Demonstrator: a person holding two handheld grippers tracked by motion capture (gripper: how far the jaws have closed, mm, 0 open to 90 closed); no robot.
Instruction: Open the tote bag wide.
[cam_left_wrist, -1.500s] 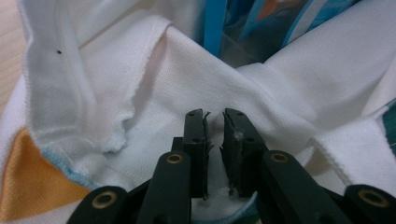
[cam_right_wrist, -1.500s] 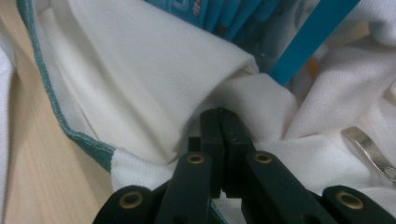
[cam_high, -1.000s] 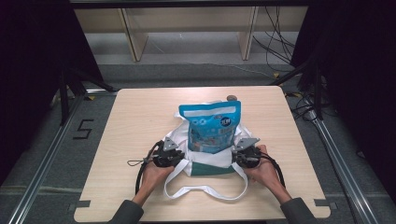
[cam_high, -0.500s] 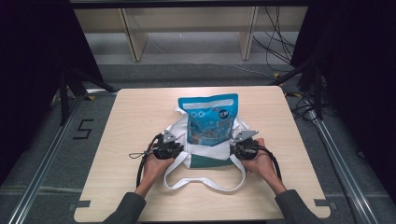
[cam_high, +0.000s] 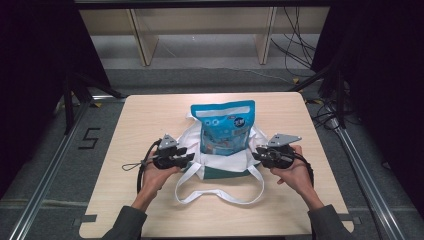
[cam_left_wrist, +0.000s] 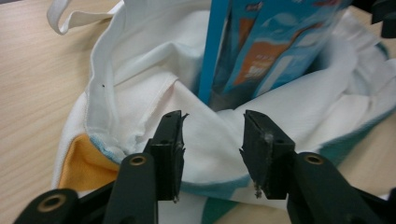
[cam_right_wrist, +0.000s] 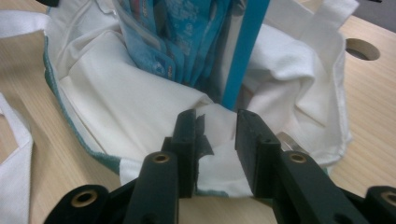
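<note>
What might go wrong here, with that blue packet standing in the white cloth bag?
1. The tall blue snack packet stands upright in the slumped white cloth tote bag; it may tip over.
2. Both the left gripper and right gripper have just been opening, with cloth between the jaws, so the bag's sides may sag.

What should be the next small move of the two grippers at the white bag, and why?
Probably back both away. The left gripper and right gripper have just been opening, pads off the cloth, with only loose fabric between them. The blue packet already stands upright in the white tote bag.
</note>
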